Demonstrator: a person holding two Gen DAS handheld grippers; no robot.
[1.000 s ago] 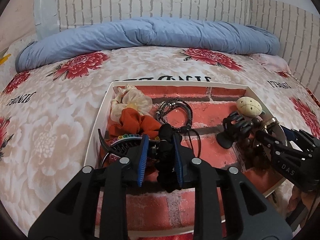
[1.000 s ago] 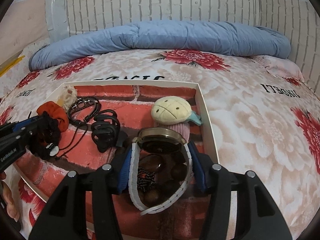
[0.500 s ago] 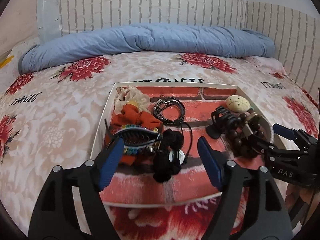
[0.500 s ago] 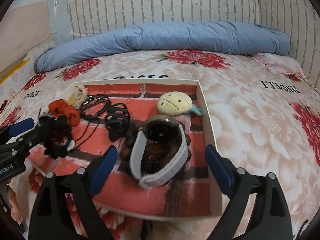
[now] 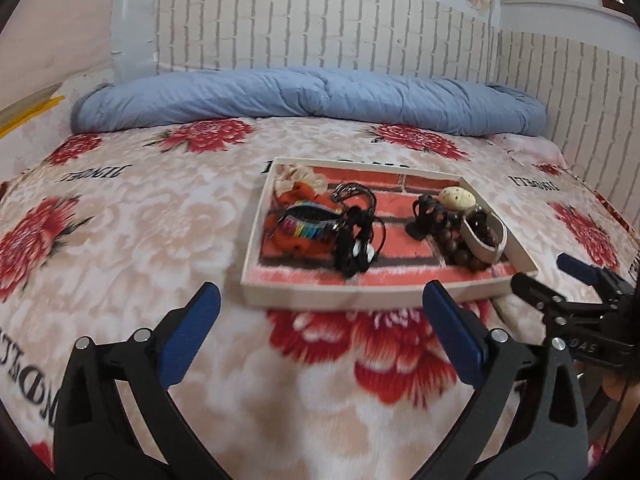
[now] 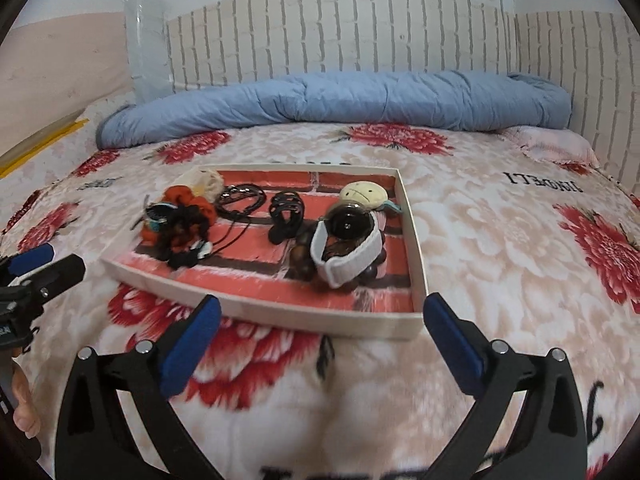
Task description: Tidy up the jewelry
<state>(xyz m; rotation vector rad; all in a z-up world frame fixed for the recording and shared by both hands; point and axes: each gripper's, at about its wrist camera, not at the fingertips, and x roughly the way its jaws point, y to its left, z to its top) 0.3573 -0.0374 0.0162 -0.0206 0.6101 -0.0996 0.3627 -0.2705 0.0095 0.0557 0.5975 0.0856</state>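
Left gripper (image 5: 320,304), right gripper (image 6: 320,312): jaws just opened wide, nothing between

Ahead of the left claw (image 5: 320,312), with its matt black plastic arms and blue rubbery pads, a matt white cardboard tray (image 5: 360,294) sits on a plush, fuzzy bed blanket (image 5: 120,240). Inside lie glossy dark wooden beads (image 5: 460,250), a woven white cloth strap (image 6: 348,260), an orange fabric scrunchie (image 6: 180,196) and a soft plush charm (image 6: 362,192). Beyond, a smooth blue quilt (image 5: 320,96).

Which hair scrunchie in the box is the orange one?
The orange scrunchie sits at the tray's far left, under the rainbow-beaded clip. The cream scrunchie lies behind it; the black one lies nearer, toward the middle.
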